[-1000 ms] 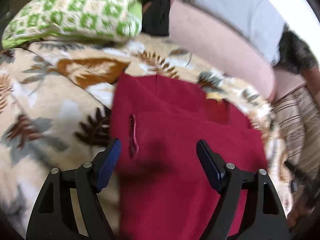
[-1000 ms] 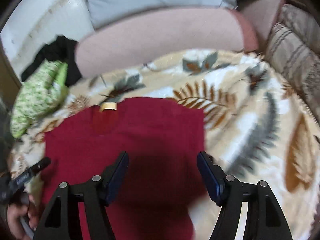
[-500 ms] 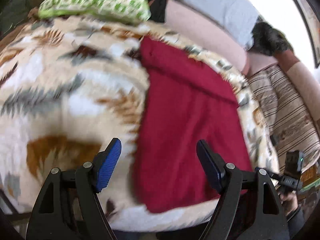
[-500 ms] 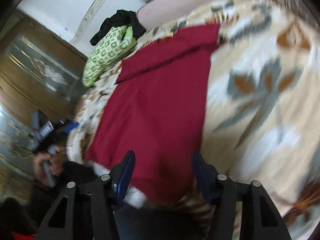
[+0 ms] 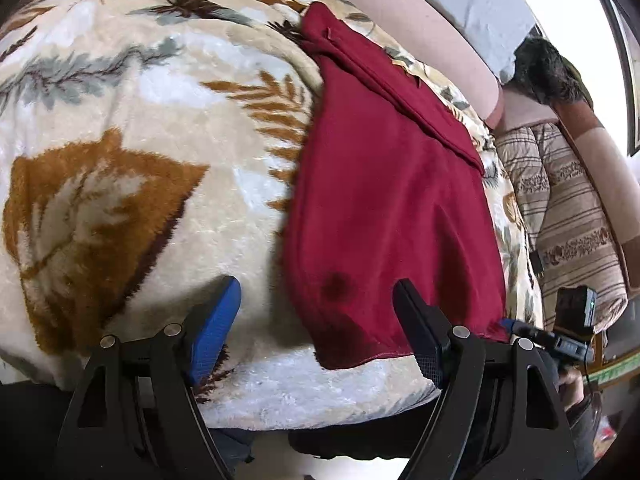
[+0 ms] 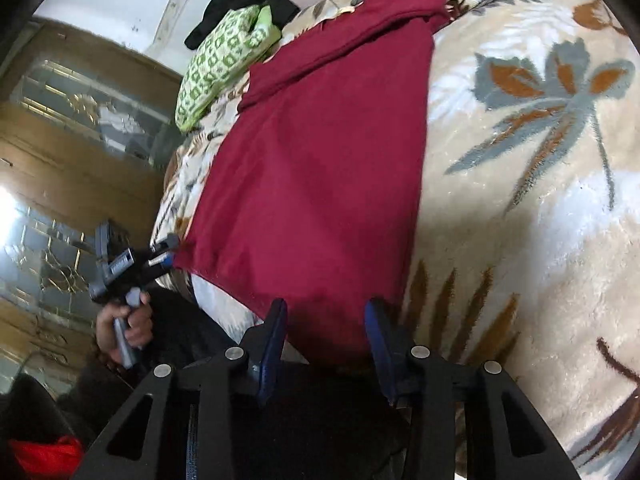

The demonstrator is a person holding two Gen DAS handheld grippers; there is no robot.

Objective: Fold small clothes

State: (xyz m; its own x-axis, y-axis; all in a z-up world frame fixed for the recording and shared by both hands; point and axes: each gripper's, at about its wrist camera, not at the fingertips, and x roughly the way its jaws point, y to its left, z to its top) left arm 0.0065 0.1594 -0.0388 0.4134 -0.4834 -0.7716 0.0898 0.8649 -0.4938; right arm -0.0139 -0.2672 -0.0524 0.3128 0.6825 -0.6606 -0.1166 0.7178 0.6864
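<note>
A dark red garment [image 5: 392,184] lies flat on the leaf-patterned blanket [image 5: 120,120], its top part folded over at the far end. It also shows in the right wrist view [image 6: 320,152]. My left gripper [image 5: 316,320] is open at the garment's near left corner, the hem lying between its fingers. My right gripper [image 6: 326,336] is partly open at the near right corner, with the red hem between its blue pads [image 6: 276,340]. The left gripper also shows in the right wrist view [image 6: 160,260], and the right gripper in the left wrist view [image 5: 516,326].
A green patterned pillow [image 6: 216,64] and a black cloth [image 6: 240,0] lie at the far end of the bed. A person in a grey top [image 5: 460,0] lies along the far side. A striped cushion [image 5: 568,216] is at right. The bed edge is just below both grippers.
Both grippers have pulled back from over the garment's top to its near hem at the bed edge. The right gripper's fingers have narrowed around the hem.
</note>
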